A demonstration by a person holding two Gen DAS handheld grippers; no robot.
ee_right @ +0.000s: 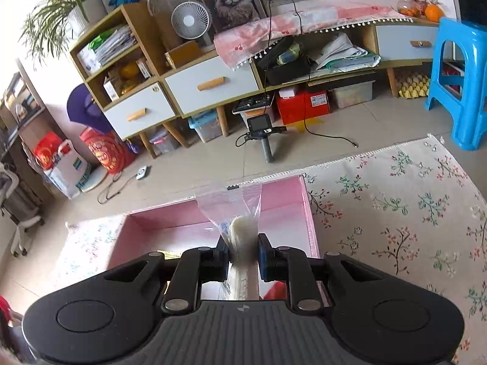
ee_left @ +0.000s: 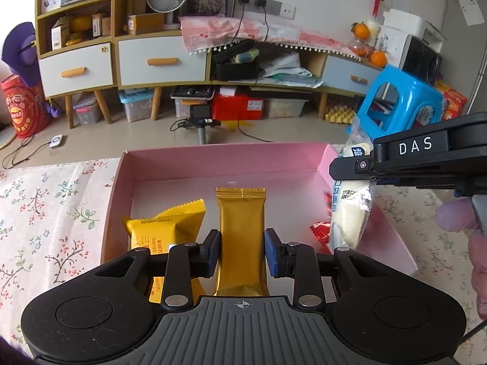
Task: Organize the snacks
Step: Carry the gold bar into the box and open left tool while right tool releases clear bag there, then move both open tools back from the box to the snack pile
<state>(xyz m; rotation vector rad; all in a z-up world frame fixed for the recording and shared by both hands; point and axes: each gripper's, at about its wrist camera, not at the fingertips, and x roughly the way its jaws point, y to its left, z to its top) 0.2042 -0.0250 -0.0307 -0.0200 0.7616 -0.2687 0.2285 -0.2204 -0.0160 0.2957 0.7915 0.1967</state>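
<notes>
A pink box (ee_left: 213, 164) lies open on the floral tablecloth. My left gripper (ee_left: 242, 251) is shut on a gold snack packet (ee_left: 241, 231), held upright over the box's middle. A yellow waffle packet (ee_left: 166, 228) lies in the box to its left, and a red wrapper (ee_left: 321, 231) lies at the box's right side. My right gripper (ee_right: 242, 254) is shut on a clear-wrapped white bread packet (ee_right: 242, 234), above the pink box (ee_right: 283, 206). In the left wrist view the bread packet (ee_left: 350, 210) hangs down over the box's right part.
The floral tablecloth (ee_right: 395, 213) spreads to the right of the box and also to its left (ee_left: 51, 213). Beyond the table edge are a tiled floor, a blue plastic stool (ee_right: 459, 85), a low cabinet (ee_left: 164, 60) and storage bins.
</notes>
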